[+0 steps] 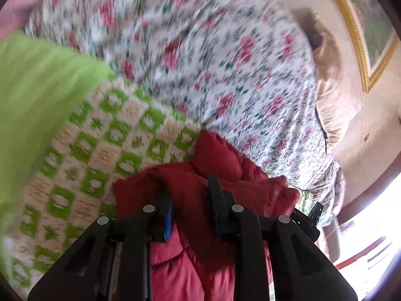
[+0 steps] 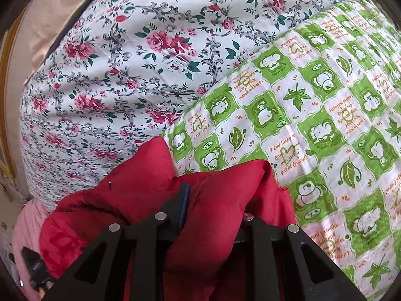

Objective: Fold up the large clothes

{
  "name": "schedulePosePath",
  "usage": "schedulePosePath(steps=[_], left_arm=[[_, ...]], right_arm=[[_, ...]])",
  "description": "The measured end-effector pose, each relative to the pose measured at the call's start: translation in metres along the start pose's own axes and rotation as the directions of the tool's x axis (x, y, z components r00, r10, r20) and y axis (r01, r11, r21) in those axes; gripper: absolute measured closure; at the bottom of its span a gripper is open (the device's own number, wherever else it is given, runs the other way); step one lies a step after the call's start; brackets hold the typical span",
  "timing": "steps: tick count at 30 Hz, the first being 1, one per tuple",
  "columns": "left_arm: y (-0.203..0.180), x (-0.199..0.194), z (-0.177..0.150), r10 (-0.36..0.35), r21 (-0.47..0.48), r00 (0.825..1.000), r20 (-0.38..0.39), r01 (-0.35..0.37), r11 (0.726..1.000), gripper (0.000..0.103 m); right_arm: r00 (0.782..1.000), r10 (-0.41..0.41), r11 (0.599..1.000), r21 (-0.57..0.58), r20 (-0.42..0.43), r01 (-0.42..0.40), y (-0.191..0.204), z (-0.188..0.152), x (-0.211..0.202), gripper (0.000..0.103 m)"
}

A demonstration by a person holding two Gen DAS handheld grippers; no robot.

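A red padded jacket (image 1: 213, 165) is bunched between the fingers of my left gripper (image 1: 190, 195), which is shut on it above the bed. In the right wrist view the same red jacket (image 2: 140, 175) fills the lower middle, and my right gripper (image 2: 213, 200) is shut on a fold of it. Only the right gripper's left finger (image 2: 184, 195) shows; the other is buried in the fabric. The left wrist view is blurred by motion.
The bed carries a white sheet with red flowers (image 2: 112, 75) and a green and white checked blanket (image 2: 313, 125) with cartoon animals. A plain green cloth (image 1: 37, 100) hangs at the left. A beige pillow (image 1: 333, 95), a gold-framed picture (image 1: 363, 37) and a bright window (image 1: 376, 238) are at the right.
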State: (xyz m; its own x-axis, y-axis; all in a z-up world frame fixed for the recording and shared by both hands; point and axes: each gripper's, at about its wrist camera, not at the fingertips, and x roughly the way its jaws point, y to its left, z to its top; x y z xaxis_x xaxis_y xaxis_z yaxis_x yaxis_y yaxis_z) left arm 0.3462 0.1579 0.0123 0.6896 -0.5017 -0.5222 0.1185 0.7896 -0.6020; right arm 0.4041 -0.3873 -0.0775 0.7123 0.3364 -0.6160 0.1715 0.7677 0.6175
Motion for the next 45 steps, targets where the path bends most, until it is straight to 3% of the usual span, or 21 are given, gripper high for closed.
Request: schedulePosePath(steps=[3,7,11,17,19,22,26,28,30,33,35,40,44,45], left_arm=[[-0.014,-0.026,-0.004,-0.024,0.041,0.999,0.034,0.023,0.999,0.081],[-0.045,-0.027,-0.024,-0.065,0.122,0.998,-0.015,0.066,0.99,0.081],[-0.085,0.011,-0.058,-0.111,0.201,0.983,-0.144,0.139,0.97,0.081],[-0.117,0.082,-0.099,-0.027,0.274,0.954,-0.298,0.113,0.955,0.081],[-0.117,0.095,-0.103,0.024,0.299,0.957,-0.289,0.066,0.952,0.081],[-0.113,0.105,-0.1,0.033,0.283,0.959,-0.28,0.05,0.958,0.082],[-0.11,0.111,-0.095,0.061,0.282,0.964,-0.259,0.015,0.959,0.082],[-0.11,0.112,-0.093,0.065,0.287,0.965,-0.252,0.01,0.958,0.082],[-0.11,0.114,-0.093,0.073,0.291,0.967,-0.245,0.002,0.957,0.082],[-0.11,0.114,-0.094,0.085,0.301,0.969,-0.233,-0.011,0.954,0.082],[-0.11,0.116,-0.093,0.096,0.306,0.969,-0.227,-0.023,0.952,0.083],[-0.104,0.12,-0.087,0.142,0.309,0.966,-0.215,-0.071,0.948,0.093],[-0.09,0.128,-0.076,0.176,0.309,0.962,-0.208,-0.106,0.945,0.099],[-0.085,0.131,-0.071,0.184,0.301,0.962,-0.203,-0.118,0.946,0.099]], right_arm=[[1.0,-0.014,1.0,-0.006,0.008,0.014,0.002,-0.001,0.005,0.082],[1.0,-0.021,1.0,0.0,0.009,0.021,0.004,0.0,0.012,0.082],[1.0,-0.017,1.0,-0.001,0.007,0.017,0.009,0.001,0.018,0.079],[0.999,0.033,0.999,0.015,-0.007,-0.032,0.008,0.012,0.0,0.07],[0.998,0.058,0.998,0.032,-0.007,-0.057,0.009,0.018,-0.009,0.066],[0.995,0.096,0.994,0.055,0.003,-0.096,0.012,0.026,-0.026,0.058],[0.988,0.147,0.988,0.049,0.053,-0.149,0.018,0.029,-0.057,0.036],[0.983,0.154,0.987,0.024,0.099,-0.157,0.021,0.027,-0.078,0.029],[0.979,0.161,0.987,-0.034,0.126,-0.158,0.03,0.02,-0.094,0.029],[0.986,0.147,0.978,-0.159,0.073,-0.134,0.051,0.001,-0.095,0.029],[0.992,0.123,0.954,-0.275,0.007,-0.116,0.069,-0.016,-0.085,0.029],[0.992,0.015,0.826,-0.557,-0.125,-0.083,0.119,-0.064,-0.039,0.031],[0.982,-0.147,0.746,-0.665,-0.117,0.032,0.134,-0.077,0.006,0.031],[0.98,-0.168,0.742,-0.668,-0.105,0.055,0.134,-0.073,0.015,0.031]])
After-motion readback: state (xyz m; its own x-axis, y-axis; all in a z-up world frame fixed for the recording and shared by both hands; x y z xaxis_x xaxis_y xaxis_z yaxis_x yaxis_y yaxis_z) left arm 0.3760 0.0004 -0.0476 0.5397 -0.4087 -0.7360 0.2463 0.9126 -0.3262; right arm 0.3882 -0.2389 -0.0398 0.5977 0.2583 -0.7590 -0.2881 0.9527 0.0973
